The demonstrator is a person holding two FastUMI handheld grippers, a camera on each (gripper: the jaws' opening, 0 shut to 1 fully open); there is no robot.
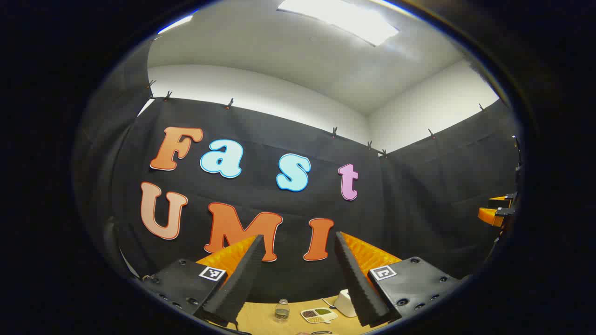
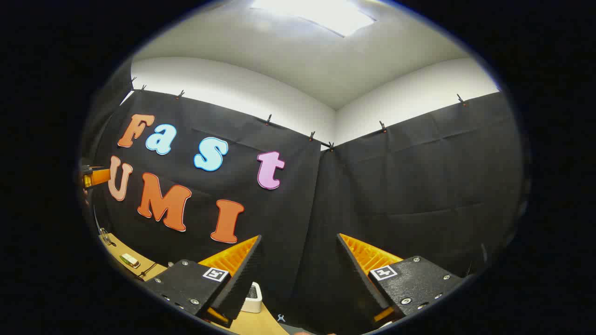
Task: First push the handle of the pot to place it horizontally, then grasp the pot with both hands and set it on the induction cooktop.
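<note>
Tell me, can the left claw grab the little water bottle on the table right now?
Probably not yet. The left claw is open and aimed up at the wall, with the water bottle low and farther off on the table; nothing blocks it.

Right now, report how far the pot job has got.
Nothing looks done yet. The left gripper and right gripper are both open, empty and raised toward the booth wall, above the table. A bottle and a compartment dish sit there. Pushing the handle, grasping and placing all remain.

A thin dark sliver (image 1: 321, 332) lies at the bottom of the left gripper view; whether it is pot or cooktop cannot be told.
</note>
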